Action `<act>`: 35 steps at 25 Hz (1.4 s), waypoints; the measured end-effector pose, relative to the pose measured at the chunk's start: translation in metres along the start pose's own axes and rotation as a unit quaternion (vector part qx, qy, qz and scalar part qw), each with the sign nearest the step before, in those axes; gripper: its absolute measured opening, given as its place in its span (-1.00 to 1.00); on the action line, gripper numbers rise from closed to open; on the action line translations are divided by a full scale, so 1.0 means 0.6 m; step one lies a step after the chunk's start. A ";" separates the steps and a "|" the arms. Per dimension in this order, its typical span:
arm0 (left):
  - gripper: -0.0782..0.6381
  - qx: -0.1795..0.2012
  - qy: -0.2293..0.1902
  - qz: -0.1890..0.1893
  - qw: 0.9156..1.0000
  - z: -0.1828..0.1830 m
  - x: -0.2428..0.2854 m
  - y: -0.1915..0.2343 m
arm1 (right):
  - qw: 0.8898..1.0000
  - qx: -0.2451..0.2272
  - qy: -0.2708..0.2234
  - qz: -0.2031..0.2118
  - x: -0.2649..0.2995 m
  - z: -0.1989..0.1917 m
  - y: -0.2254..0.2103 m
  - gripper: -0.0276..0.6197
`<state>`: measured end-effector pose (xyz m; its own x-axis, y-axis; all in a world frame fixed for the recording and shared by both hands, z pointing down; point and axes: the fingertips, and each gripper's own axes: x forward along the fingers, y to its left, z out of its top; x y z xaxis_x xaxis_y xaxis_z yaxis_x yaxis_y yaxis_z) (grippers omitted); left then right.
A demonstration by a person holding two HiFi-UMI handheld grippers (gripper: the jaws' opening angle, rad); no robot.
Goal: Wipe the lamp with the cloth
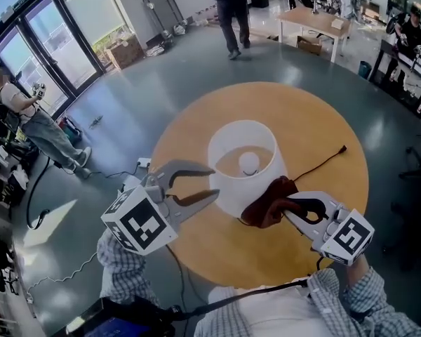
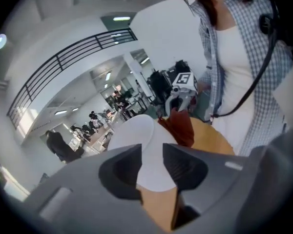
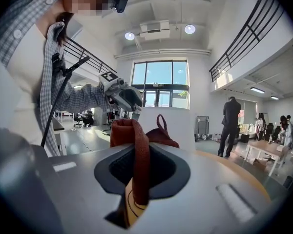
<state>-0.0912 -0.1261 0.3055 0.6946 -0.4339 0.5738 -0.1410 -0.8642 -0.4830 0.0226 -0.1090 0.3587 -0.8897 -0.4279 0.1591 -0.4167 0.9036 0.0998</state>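
A lamp with a white shade (image 1: 242, 163) stands upright in the middle of the round wooden table (image 1: 337, 195). My right gripper (image 1: 289, 203) is shut on a dark red cloth (image 1: 268, 202), which is bunched against the shade's lower front right side. In the right gripper view the cloth (image 3: 136, 145) runs up between the jaws, with the shade (image 3: 173, 121) right behind it. My left gripper (image 1: 215, 182) is open at the shade's left side, with nothing between its fingers. In the left gripper view the shade (image 2: 136, 135) shows through the gap, beyond the jaws.
The lamp's black cable (image 1: 323, 163) trails across the table to the right. A person (image 1: 231, 12) walks at the back, and another sits (image 1: 35, 118) at the left by the glass doors. A light wooden table (image 1: 316, 23) stands at the back right. Cables lie on the floor (image 1: 105, 174) to the left.
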 end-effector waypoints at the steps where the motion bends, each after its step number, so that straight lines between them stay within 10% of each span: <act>1: -0.40 0.020 0.019 -0.014 1.000 0.005 0.008 0.001 | 1.000 0.000 0.000 0.000 -0.001 0.000 0.000 -0.77; 8: -0.40 0.121 0.133 -0.099 0.979 0.007 0.065 -0.016 | 1.000 0.000 0.000 0.000 -0.009 -0.004 0.004 -0.77; 16: -0.48 0.160 0.107 -0.112 0.975 0.020 0.075 -0.023 | 1.000 0.001 0.002 -0.001 -0.013 -0.003 0.004 -0.77; 25: -0.54 0.103 0.049 -0.085 0.990 0.003 0.068 -0.007 | 0.997 0.051 -0.049 -0.041 -0.030 0.028 -0.051 -0.77; 35: -0.55 0.023 -0.001 -0.043 0.999 -0.021 0.040 0.034 | 0.962 0.191 -0.077 -0.178 -0.094 -0.003 -0.205 -0.77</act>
<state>-0.0863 -0.1574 0.3177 0.7037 -0.3587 0.6133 -0.0485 -0.8855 -0.4622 0.1244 -0.1961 0.3395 -0.6822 -0.7305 0.0312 -0.7124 0.6546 -0.2529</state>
